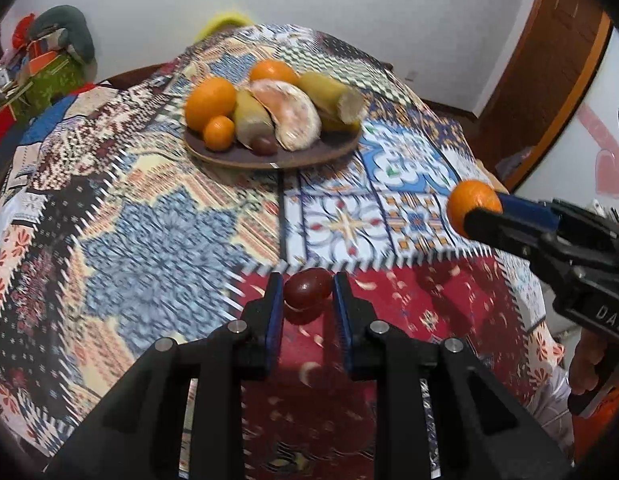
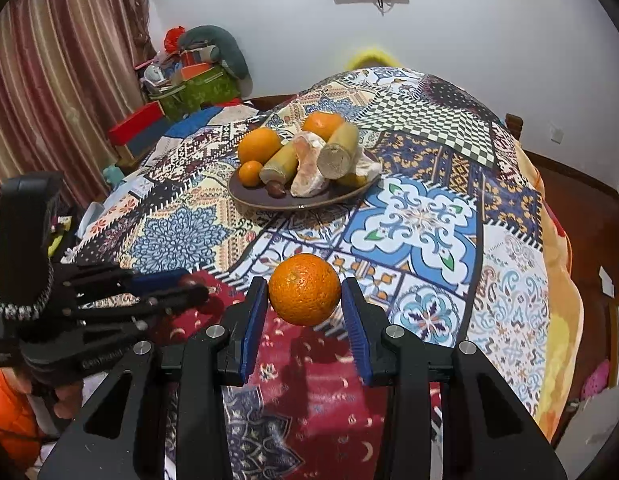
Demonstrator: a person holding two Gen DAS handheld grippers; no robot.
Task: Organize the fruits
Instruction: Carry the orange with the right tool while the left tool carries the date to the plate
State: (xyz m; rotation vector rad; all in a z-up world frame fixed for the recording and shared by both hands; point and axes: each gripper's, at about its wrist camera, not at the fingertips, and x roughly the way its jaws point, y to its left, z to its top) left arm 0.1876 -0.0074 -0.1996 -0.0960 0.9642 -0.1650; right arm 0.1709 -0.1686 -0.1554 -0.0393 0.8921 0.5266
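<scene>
Left gripper (image 1: 308, 294) pinches a red date (image 1: 308, 290); right gripper (image 2: 304, 294) pinches an orange (image 2: 304, 289)

a patchwork-patterned tablecloth (image 2: 421, 216) covers the table; a brown plate (image 2: 269, 200) of fruit sits on it

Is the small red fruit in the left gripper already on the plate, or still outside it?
Outside. The red fruit sits between the left gripper fingers, well short of the plate.
</scene>
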